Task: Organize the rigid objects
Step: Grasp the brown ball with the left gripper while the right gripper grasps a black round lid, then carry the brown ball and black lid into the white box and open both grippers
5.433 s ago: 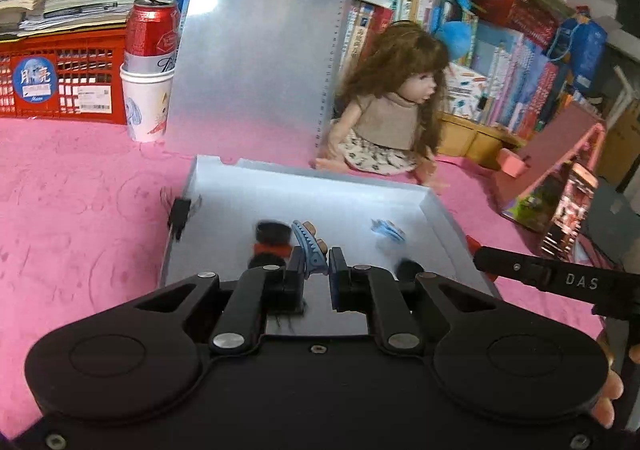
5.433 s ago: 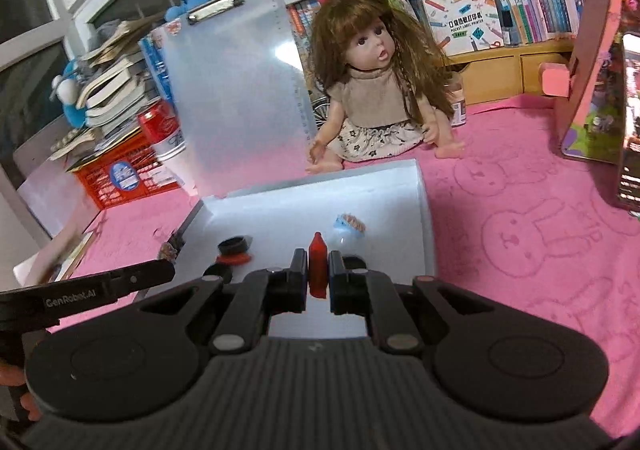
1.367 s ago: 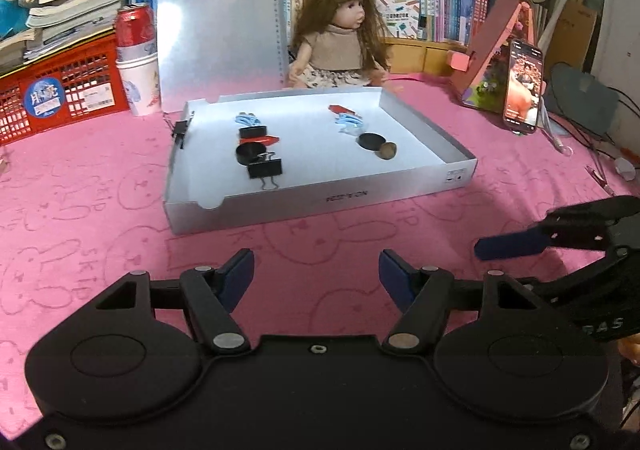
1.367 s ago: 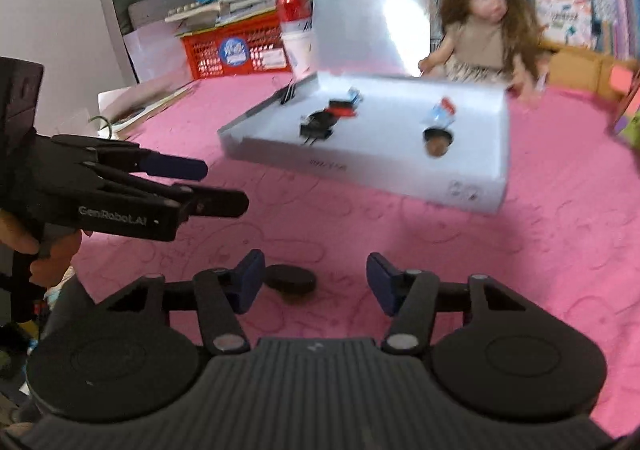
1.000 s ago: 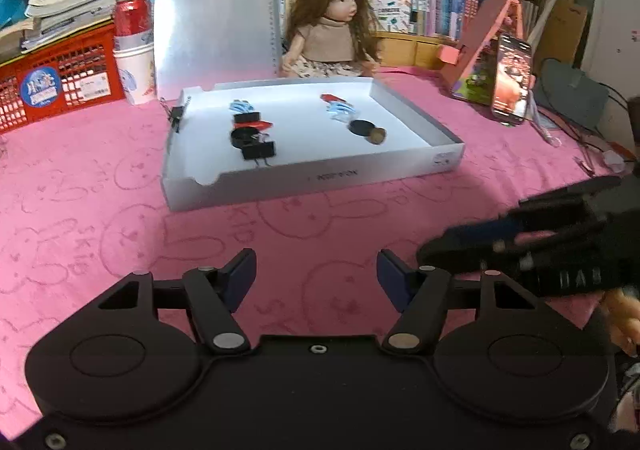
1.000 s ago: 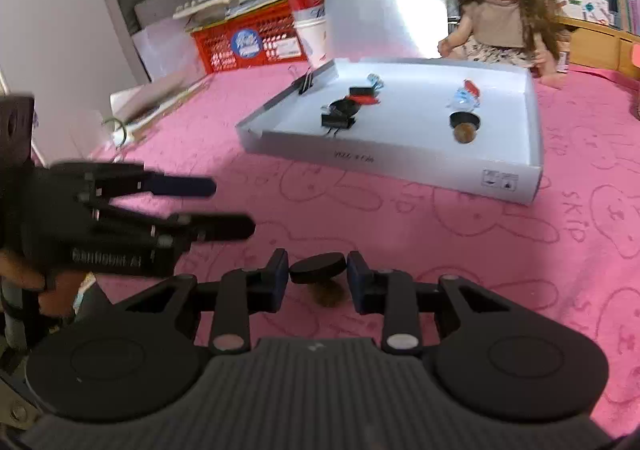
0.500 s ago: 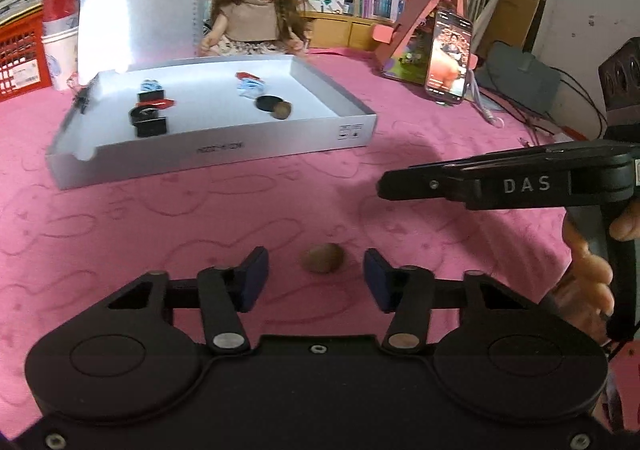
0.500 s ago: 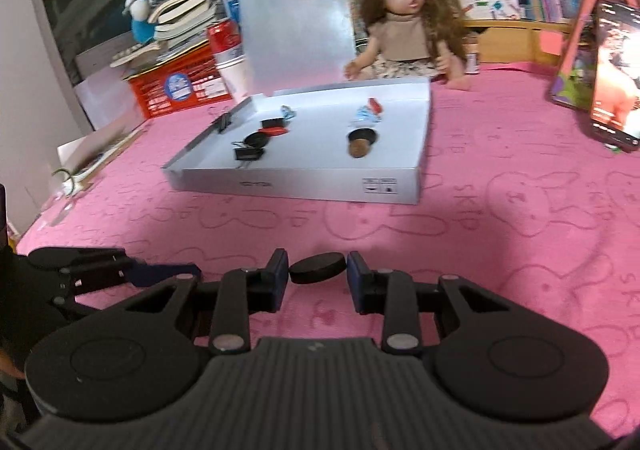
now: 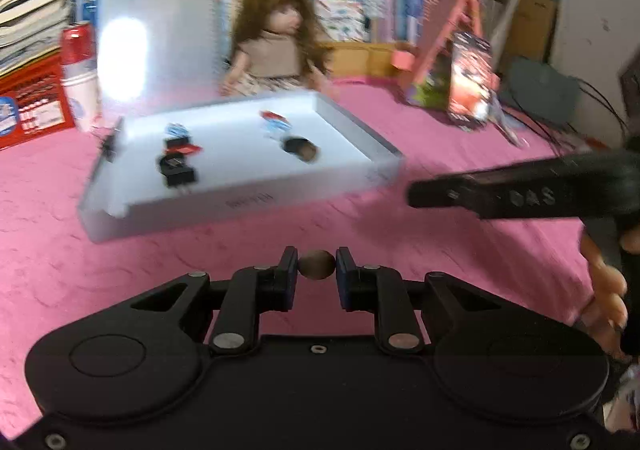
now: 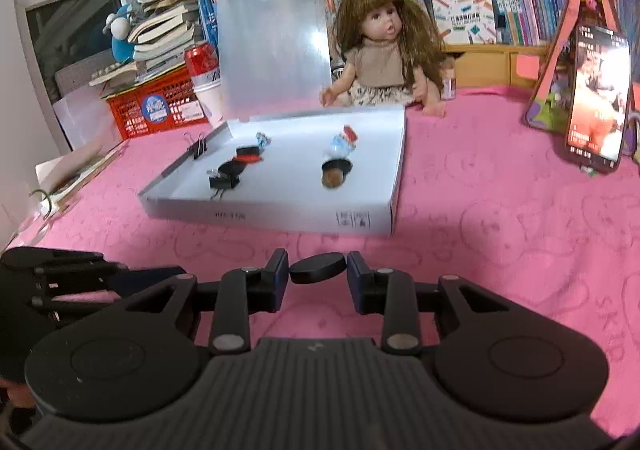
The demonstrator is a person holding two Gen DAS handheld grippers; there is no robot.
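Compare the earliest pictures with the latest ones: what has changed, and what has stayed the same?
Both grippers left the white box. The left hand-held gripper, jaws just closing, now pinches a brown nut; the right hand-held gripper holds a black disc. The doll and clipboard stay put.

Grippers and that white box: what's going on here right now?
A person is sorting small items into the white box on the pink cloth. The left gripper has just been closing and now pinches a brown nut. The right gripper holds a black disc. Both are short of the box, which already holds clips, another disc and another nut.
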